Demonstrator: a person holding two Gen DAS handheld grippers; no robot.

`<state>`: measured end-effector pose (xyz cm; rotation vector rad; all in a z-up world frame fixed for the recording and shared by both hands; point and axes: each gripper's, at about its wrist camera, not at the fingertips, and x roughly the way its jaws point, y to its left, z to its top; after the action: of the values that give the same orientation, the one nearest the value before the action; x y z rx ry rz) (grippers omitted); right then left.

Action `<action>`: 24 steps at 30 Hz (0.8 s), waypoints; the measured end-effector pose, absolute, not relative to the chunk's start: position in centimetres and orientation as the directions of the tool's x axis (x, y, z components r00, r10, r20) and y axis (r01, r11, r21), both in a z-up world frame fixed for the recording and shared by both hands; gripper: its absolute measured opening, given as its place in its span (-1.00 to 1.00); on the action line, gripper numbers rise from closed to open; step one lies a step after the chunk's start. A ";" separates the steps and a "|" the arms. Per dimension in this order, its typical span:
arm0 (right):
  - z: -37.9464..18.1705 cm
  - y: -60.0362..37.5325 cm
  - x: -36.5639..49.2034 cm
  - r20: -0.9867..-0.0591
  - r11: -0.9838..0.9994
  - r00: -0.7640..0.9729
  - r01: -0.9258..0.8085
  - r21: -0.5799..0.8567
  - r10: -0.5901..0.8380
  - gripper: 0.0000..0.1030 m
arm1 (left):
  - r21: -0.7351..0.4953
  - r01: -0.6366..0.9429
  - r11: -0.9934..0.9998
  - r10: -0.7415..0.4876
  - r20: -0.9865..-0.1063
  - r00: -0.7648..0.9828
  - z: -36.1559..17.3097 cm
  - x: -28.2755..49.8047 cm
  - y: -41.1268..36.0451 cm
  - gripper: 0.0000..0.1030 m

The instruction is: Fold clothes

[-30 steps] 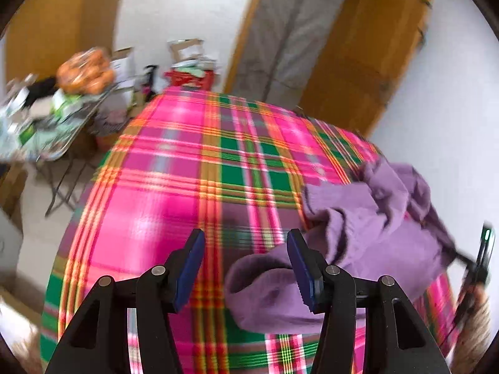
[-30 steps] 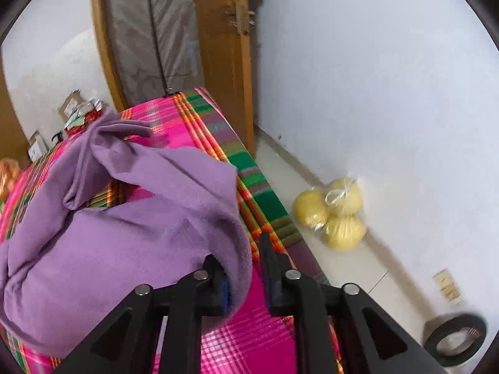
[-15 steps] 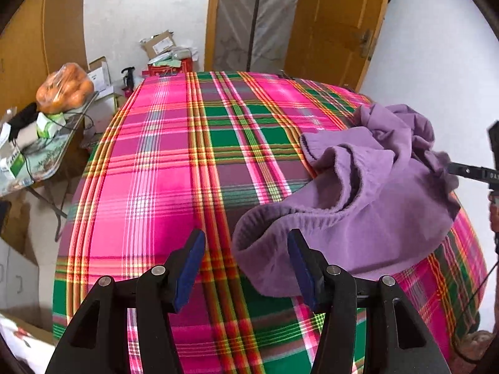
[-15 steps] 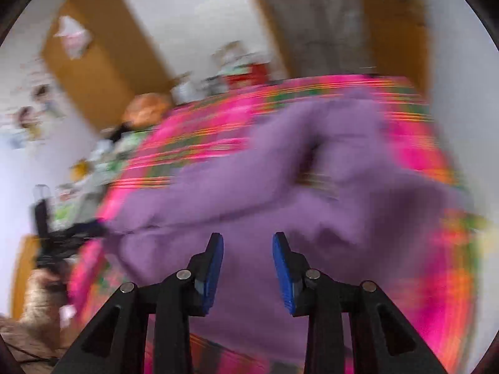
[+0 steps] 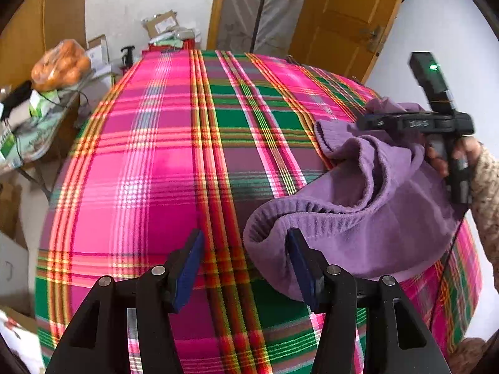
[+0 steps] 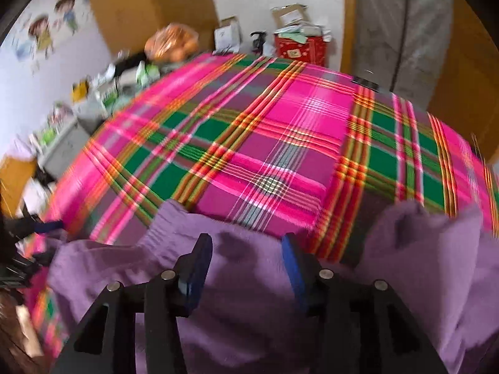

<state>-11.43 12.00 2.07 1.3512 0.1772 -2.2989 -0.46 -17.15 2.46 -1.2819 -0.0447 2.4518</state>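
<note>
Room: white walls and orange-brown wooden doors behind us, with cardboard boxes and a bag of oranges stacked along the far side.
Surface: our desk under a pink, green and orange plaid cloth, mostly bare.
Garment: a purple fleece sweatshirt lies crumpled at the cloth's right near corner; its ribbed hem opening faces the left claw, and its bulk runs away toward the right hand.
Key relation: that ribbed hem sits just right of the left claw's centre line, touching its right pad, so we judge the left hand nearer to the hem; the right claw hangs over the garment's other end.
Left claw: jaws wide apart, gripping nothing, only plaid between them.
Right claw: jaws opening, purple fleece below and between them, pads not pressing on it.
Hands: both claws tilt steeply down; the right hand, in a speckled knit sleeve, holds its grip beyond the garment.
</note>
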 end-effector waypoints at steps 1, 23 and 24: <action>1.8 11.7 -11.5 -0.854 -0.875 -0.401 0.470 0.120 -0.332 -0.07 | -0.192 -0.317 -0.929 0.338 -0.787 -0.515 2.3 -0.5 -17.0 0.12; 9.8 2.0 -15.5 -0.675 -0.862 -0.686 0.485 -0.147 -0.271 -0.92 | -0.273 -0.296 -0.915 0.397 -0.739 -0.545 3.5 -2.6 -19.6 -0.25; 10.3 1.0 -16.5 -0.660 -0.864 -0.700 0.480 -0.150 -0.275 -0.92 | -0.278 -0.284 -0.918 0.393 -0.730 -0.558 3.8 -2.8 -20.2 -0.28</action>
<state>-16.48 0.97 10.34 0.9109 0.4374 -2.5287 -2.76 -20.24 3.78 -1.2034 -0.1796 2.4713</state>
